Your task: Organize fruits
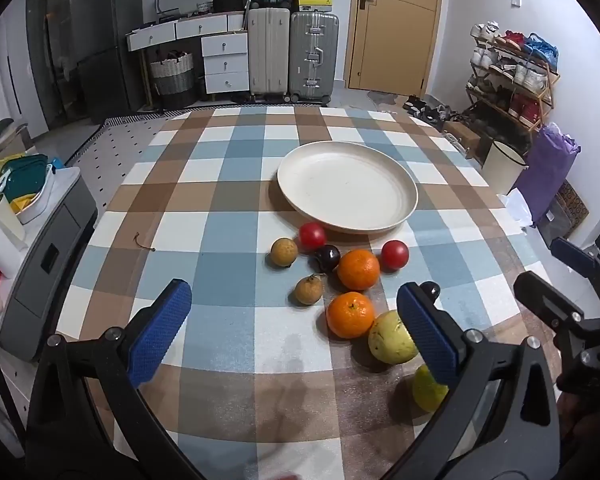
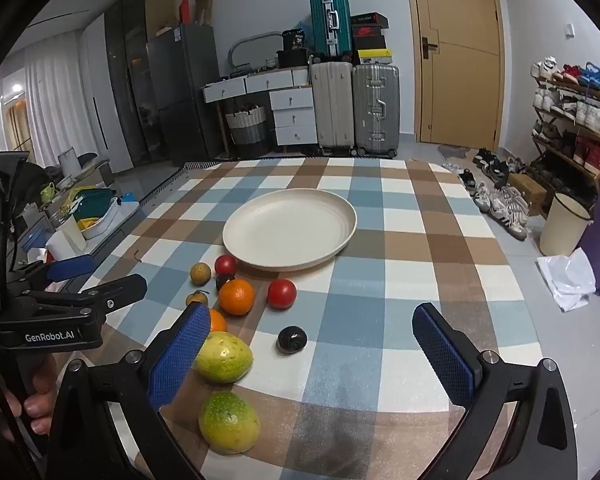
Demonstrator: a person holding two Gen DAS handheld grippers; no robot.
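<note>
A cream plate sits empty mid-table. In front of it lie loose fruits: two red ones, two brown ones, a dark plum, two oranges and two yellow-green fruits. A second dark plum lies apart, between my right gripper's fingers. My left gripper hovers open over the cloth, near the cluster's left side. My right gripper is open too, holding nothing. Each gripper shows at the edge of the other's view.
The table wears a blue, brown and white checked cloth; a small twig lies on it at the left. A grey cabinet stands by the left edge. A bin and a shoe rack are to the right.
</note>
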